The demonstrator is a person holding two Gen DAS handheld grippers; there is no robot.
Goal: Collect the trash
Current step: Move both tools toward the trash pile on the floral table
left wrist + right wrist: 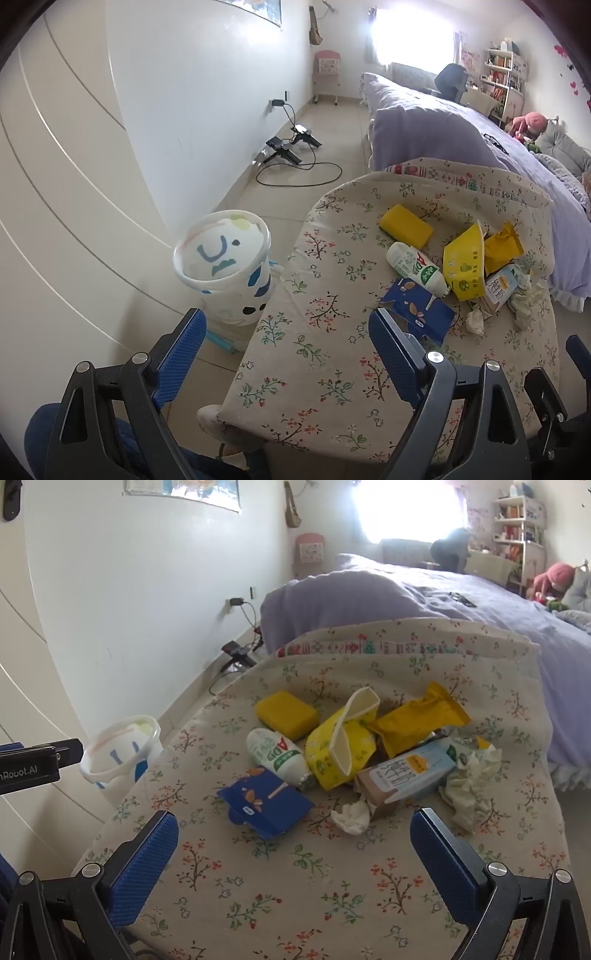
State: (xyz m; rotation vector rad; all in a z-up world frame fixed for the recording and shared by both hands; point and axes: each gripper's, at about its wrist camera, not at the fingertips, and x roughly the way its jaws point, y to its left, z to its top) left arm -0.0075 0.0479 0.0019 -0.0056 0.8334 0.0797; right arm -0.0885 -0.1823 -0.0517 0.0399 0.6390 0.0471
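A pile of trash lies on a small table under a floral cloth (280, 882): a flattened blue carton (264, 805), a white bottle (277, 758), a squashed yellow cup (338, 749), a yellow wrapper (421, 716), a brown and blue drink box (406, 775), crumpled tissues (469, 786) and a yellow sponge (286, 714). My right gripper (291, 843) hangs open just short of the pile, nothing between its fingers. My left gripper (288, 341) is open over the table's left edge, with the blue carton (417, 310) just past its right finger. A white painted bucket (225, 269) stands on the floor left of the table.
A bed with a purple cover (443, 125) runs along the right behind the table. Black devices with cables (291, 147) lie on the tiled floor by the white wall. A light blue tool (223, 341) lies by the bucket's foot. A shelf (502, 74) stands far back.
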